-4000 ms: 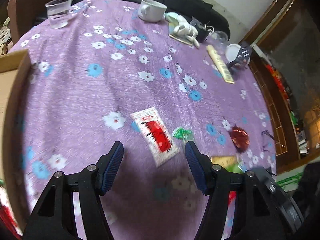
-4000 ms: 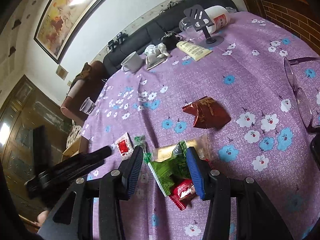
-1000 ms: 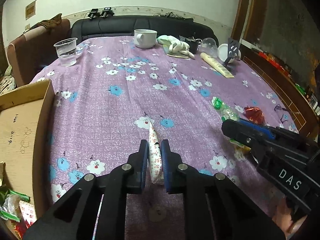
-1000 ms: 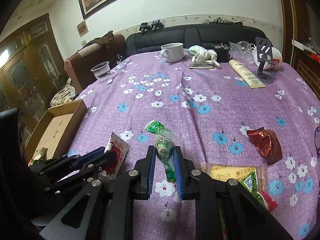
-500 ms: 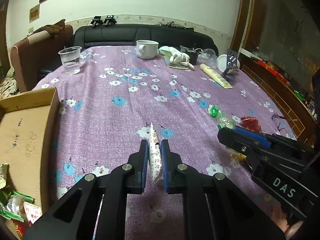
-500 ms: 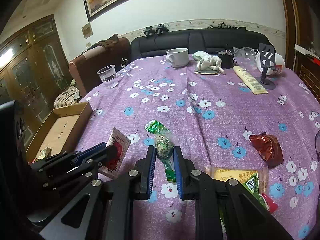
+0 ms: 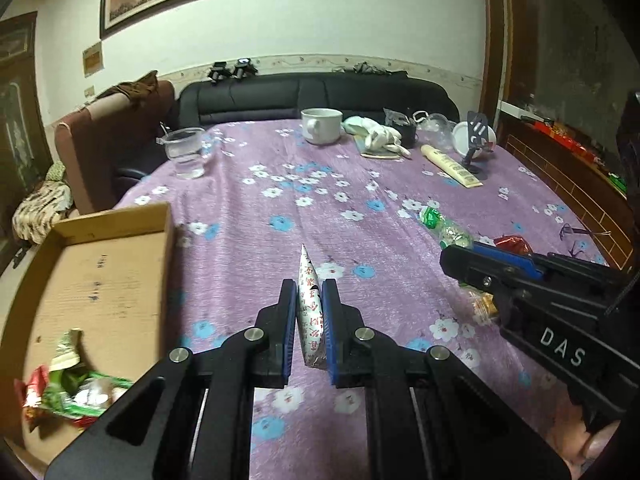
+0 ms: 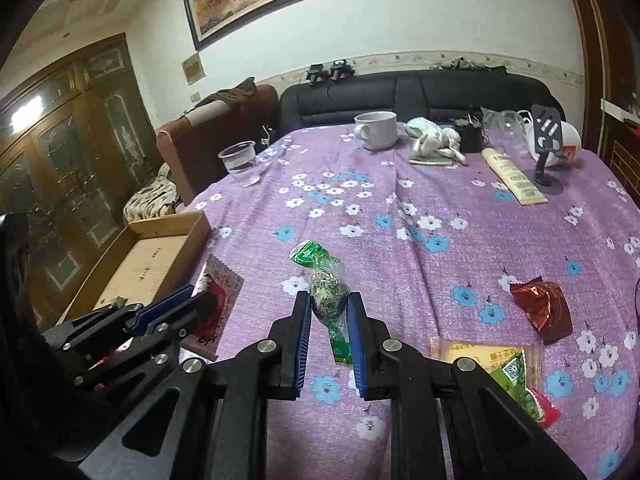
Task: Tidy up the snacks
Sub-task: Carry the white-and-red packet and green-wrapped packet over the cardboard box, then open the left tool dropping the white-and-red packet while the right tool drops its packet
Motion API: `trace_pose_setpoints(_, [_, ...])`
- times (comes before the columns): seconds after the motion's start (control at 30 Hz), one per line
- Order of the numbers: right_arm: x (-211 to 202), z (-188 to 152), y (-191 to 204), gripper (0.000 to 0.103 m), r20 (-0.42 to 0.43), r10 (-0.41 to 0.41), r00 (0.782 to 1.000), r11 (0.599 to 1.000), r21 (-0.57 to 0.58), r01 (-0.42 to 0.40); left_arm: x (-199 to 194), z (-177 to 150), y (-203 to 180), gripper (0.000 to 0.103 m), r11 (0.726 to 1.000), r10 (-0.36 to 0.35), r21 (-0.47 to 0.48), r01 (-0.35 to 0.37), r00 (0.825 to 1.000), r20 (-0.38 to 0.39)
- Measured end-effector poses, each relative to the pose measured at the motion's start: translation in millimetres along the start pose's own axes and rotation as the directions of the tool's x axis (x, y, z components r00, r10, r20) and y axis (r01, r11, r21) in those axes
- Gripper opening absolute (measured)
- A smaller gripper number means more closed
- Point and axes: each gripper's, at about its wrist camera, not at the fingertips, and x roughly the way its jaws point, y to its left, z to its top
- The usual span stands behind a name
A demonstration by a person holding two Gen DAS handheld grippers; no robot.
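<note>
My left gripper (image 7: 309,294) is shut on a white and red snack packet (image 7: 309,300), held edge-on above the purple flowered tablecloth (image 7: 280,208). The same packet (image 8: 218,300) shows its red print in the right wrist view. My right gripper (image 8: 328,308) is shut on a green clear-wrapped snack (image 8: 326,288), lifted off the cloth. A cardboard box (image 7: 100,276) lies at the left with several wrapped snacks (image 7: 68,392) in its near corner. On the cloth at the right lie a dark red packet (image 8: 542,310) and a yellow and green pile of packets (image 8: 492,360).
At the far side stand a plastic cup of water (image 8: 240,162), a white mug (image 8: 376,128), a soft toy (image 8: 434,140), a cream tube (image 8: 514,176) and a phone stand (image 8: 544,148). A black sofa (image 8: 400,96) and a brown chair (image 8: 208,136) stand beyond the table. Glasses (image 7: 580,234) lie far right.
Both grippers, open four seconds ago, have closed on their snacks. Over the last second the left gripper has lifted with its packet and more of the box has come into view.
</note>
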Motion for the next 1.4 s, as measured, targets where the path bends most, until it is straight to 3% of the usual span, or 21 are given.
trace_pose_setpoints(0.27, [-0.1,-2.3,19.6,0.018,-0.024,0.040,0.999,0.999,-0.011,-0.040,-24.6,-3.4,29.7,0.010,0.999,0.044,-0.032,-0.043,0.998,0.038])
trace_pose_setpoints(0.57, [2.2,-14.1,72.0,0.018,-0.074,0.104,0.992,0.992,-0.068,-0.109,-35.0,-13.8,80.2,0.011,0.989,0.085,-0.128,-0.080,0.996,0.039])
trace_pose_setpoints(1.1, [19.4,-37.4,173.7,0.018,-0.177,0.236,0.955,0.951,-0.161,-0.265,-31.0,-47.3,185.4,0.011,0.924,0.165,-0.346,-0.162,0.986,-0.023])
trace_pose_setpoints(1.4, [45.4,-53.8,205.5,0.018,-0.245,0.224,0.943,0.939,-0.207,-0.277,-23.1,-54.5,199.0,0.011,0.909,0.092,-0.406,-0.098,0.995,-0.034])
